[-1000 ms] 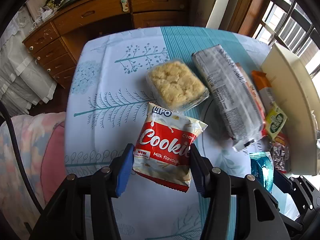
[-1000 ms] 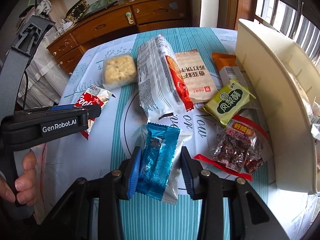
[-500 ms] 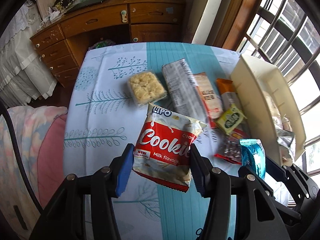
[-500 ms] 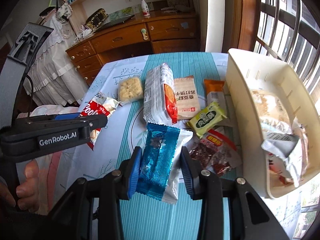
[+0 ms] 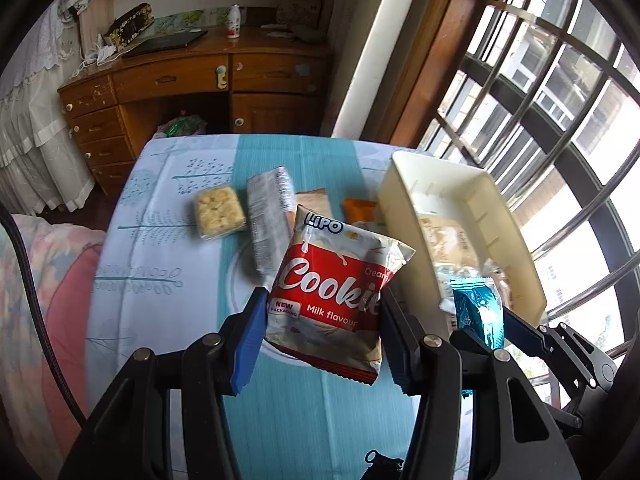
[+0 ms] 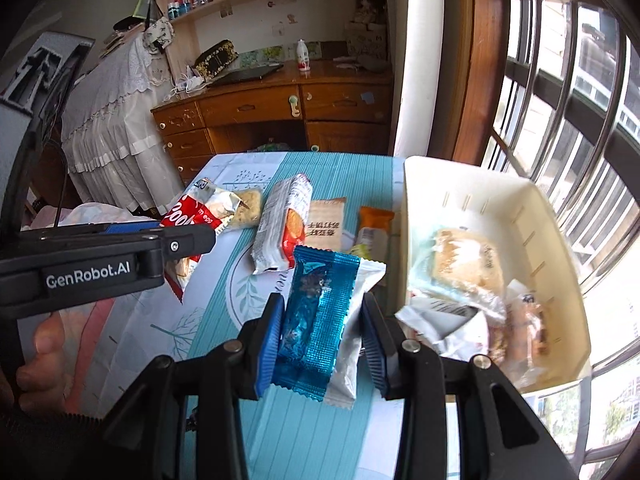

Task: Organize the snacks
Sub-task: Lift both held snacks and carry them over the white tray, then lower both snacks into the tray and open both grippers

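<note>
My left gripper (image 5: 320, 332) is shut on a red and white Lipo cookie packet (image 5: 336, 292) and holds it well above the table; the packet also shows in the right wrist view (image 6: 196, 220). My right gripper (image 6: 324, 340) is shut on a blue foil snack packet (image 6: 320, 312), raised beside the cream plastic basket (image 6: 560, 232); the packet also shows in the left wrist view (image 5: 478, 312). The basket (image 5: 492, 196) stands at the table's right and holds several wrapped snacks (image 6: 468, 268).
On the blue patterned tablecloth (image 5: 160, 280) lie a clear pack of crackers (image 5: 219, 212), a long biscuit pack (image 5: 268, 220), a beige packet (image 6: 326, 224) and an orange bar (image 6: 374, 220). A wooden desk (image 5: 200, 88) stands beyond the table; window bars are at the right.
Both grippers have risen higher above the table with their packets and moved right toward the basket. The snacks on the table look smaller and farther away.
</note>
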Available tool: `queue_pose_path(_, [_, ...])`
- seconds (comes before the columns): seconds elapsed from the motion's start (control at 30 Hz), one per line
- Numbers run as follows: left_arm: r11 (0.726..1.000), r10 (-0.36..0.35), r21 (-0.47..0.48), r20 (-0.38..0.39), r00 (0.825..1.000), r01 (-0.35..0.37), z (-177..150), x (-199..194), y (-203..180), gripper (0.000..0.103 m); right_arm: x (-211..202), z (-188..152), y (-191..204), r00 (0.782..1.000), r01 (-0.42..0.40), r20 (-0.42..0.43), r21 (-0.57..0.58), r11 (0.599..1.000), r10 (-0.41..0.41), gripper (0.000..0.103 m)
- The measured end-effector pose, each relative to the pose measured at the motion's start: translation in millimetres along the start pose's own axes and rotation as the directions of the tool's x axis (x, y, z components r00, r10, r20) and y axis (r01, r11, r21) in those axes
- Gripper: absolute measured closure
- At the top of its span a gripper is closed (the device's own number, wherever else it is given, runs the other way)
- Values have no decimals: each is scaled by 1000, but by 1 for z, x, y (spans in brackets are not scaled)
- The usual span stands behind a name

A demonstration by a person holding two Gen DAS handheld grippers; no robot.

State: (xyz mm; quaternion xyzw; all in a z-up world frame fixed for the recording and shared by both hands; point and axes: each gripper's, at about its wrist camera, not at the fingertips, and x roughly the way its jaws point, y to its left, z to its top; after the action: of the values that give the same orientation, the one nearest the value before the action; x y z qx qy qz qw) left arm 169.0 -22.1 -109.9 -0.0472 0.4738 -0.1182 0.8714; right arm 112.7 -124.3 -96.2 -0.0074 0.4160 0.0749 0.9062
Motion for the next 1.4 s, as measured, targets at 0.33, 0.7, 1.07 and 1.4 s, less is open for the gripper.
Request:
queue_pose_path(0.33, [997, -75, 38, 74, 994, 73, 5, -3, -67, 51, -33, -7, -46, 995, 64, 80, -44, 997, -61, 64])
queue_pose_path(0.7, [983, -154, 117, 92, 984, 143, 25, 17, -140, 51, -44, -13, -99, 982, 167, 97, -26, 986, -164, 64])
queue_pose_path(1.07, [966, -203, 177, 58, 977, 190, 38, 40, -193, 49, -38, -17, -154, 966, 246, 65, 63, 967, -249, 64])
queue_pose_path(1.4, [980, -193, 53, -7, 981, 193, 32, 48, -173, 18, -26, -21, -168, 970, 243, -2, 116, 963, -244, 51])
